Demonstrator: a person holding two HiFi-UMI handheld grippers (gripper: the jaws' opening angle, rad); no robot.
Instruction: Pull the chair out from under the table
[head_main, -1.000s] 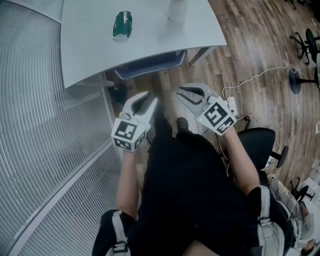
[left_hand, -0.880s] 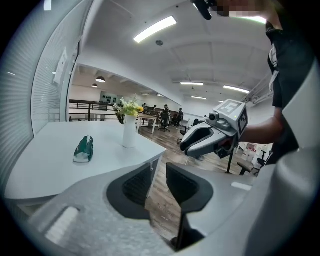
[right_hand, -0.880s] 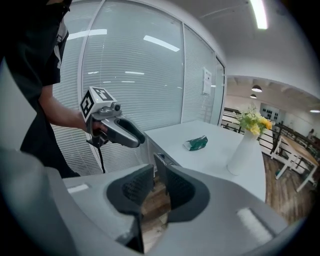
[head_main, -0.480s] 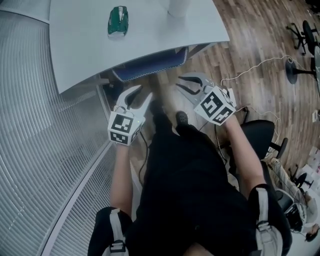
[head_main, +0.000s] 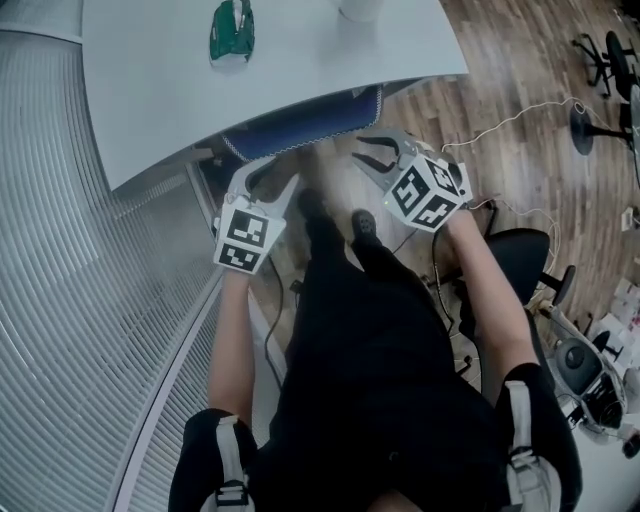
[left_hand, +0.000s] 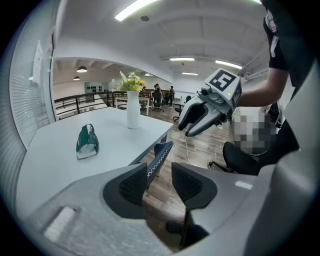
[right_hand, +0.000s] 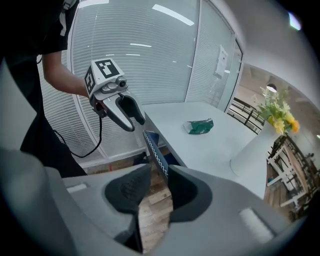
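1 chair (head_main: 300, 125), dark blue back with white zigzag stitching along the top edge, tucked under the table (head_main: 150, 90); only the top strip of the back shows past the table's near edge. 2 hand-held grippers close in on that strip, 1 at each end. Left hand-held gripper (head_main: 268, 183): tips just short of the back's left end, jaws apart, having just been opening; in the left gripper view the stitched edge lines up with the gap and runs behind 1 pad, nothing clamped. Right hand-held gripper (head_main: 362, 160): tips near the back's right end, jaws likewise apart and just been opening; in the right gripper view the same edge shows in the gap beyond the tips, pads pressing on nothing. Both point downward toward the chair. On the 1 white table: 1 green pouch (head_main: 230, 30), lying well back from the edge, and 1 white vase (left_hand: 132, 110) holding yellow and white flowers. Person in black stands between the 2 arms, 2 dark shoes (head_main: 362, 222) on the wooden floor (head_main: 500, 90). 1 black office chair (head_main: 515, 265) behind the right arm; 1 white cable (head_main: 510, 120) trails across the floor. Slatted blinds (head_main: 60, 280) fill the left side.
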